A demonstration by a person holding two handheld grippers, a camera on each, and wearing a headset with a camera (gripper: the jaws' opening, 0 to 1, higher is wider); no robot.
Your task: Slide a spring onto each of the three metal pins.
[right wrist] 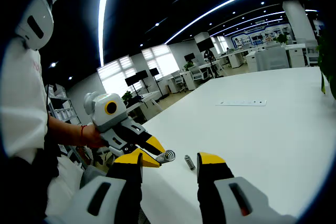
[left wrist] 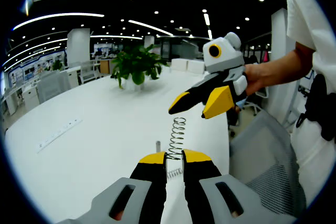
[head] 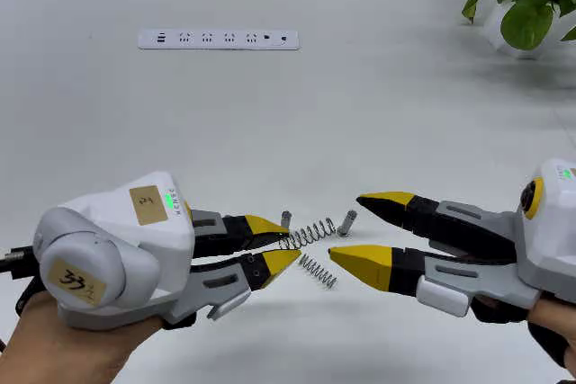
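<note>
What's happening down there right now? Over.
Left gripper shut on spring. Right gripper open, facing it. Two pins bare on table; spare spring loose. Nothing in the way.

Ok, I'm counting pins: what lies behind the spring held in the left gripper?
Behind the spring: one pin by its gripped end, another pin past its free end. A third may be covered by the left gripper.

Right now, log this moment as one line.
left gripper: shut on spring | right gripper: open, holds nothing | second spring: lying on table | upright pin: bare
</note>
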